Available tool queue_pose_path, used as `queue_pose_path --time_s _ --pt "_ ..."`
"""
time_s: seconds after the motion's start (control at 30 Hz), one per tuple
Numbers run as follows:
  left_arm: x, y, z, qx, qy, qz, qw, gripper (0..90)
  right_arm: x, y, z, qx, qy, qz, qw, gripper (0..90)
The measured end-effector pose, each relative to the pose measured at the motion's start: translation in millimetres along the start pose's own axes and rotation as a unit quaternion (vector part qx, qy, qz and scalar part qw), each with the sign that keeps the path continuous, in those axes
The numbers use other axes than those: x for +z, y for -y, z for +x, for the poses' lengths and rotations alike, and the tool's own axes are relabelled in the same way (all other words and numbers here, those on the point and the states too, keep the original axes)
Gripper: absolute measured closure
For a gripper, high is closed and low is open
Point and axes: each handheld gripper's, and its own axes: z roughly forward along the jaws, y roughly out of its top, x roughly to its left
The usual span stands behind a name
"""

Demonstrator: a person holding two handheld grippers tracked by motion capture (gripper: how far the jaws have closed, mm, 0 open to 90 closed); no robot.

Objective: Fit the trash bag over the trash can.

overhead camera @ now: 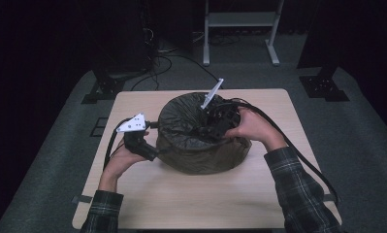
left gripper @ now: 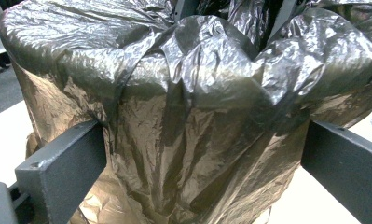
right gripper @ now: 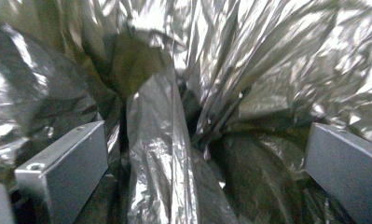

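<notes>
Centre frame: left gripper (overhead camera: 151,127), jaws wide, is bracing the bag (overhead camera: 181,121) by its side; right gripper (overhead camera: 215,124), also wide, is digging inside to spread it.

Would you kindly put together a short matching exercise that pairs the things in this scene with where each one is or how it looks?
Things:
1. left hand-held gripper
2. right hand-held gripper
3. bin liner
4. table

Places or looks:
A. light wood, carrying the round bin
B. dark, crinkled plastic draped over the bin's rim
C. open, at the outer side wall of the bin
D. open, reaching down inside the bin from above

Pairs: 1-C, 2-D, 3-B, 4-A
</notes>
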Motion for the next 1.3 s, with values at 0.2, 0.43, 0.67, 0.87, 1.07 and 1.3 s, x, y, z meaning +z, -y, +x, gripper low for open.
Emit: queue_pose_path --time_s 0.2,0.43,0.67,0.87,1.07,1.3 --pt "0.0 0.2 -0.1 0.000 0.001 0.002 1.0000 0.0 4.0 -7.9 2.2 -0.004 0.005 0.067 0.9977 0.0" --pt "-0.2 0.0 -0.4 0.001 0.001 0.002 1.0000 0.0 5.8 -11.8 3.8 -0.004 0.009 0.098 0.9952 0.0" --pt "0.5 0.1 -0.5 -0.001 0.001 0.000 1.0000 0.0 -20.0 -23.7 7.4 -0.010 0.015 0.017 0.9997 0.0" --pt "-2.2 -0.4 -0.1 -0.001 0.001 -0.004 1.0000 0.0 -21.9 -47.0 7.3 -0.014 0.016 -0.012 0.9997 0.0" --pt "-6.0 -1.1 0.3 -0.002 0.001 -0.012 0.9999 0.0 -4.3 -63.3 -2.7 -0.010 0.007 -0.015 0.9998 0.0" --pt "-6.0 -1.0 1.0 0.000 0.002 -0.013 0.9999 0.0 13.0 -73.0 -13.5 0.006 0.033 0.007 0.9994 0.0"
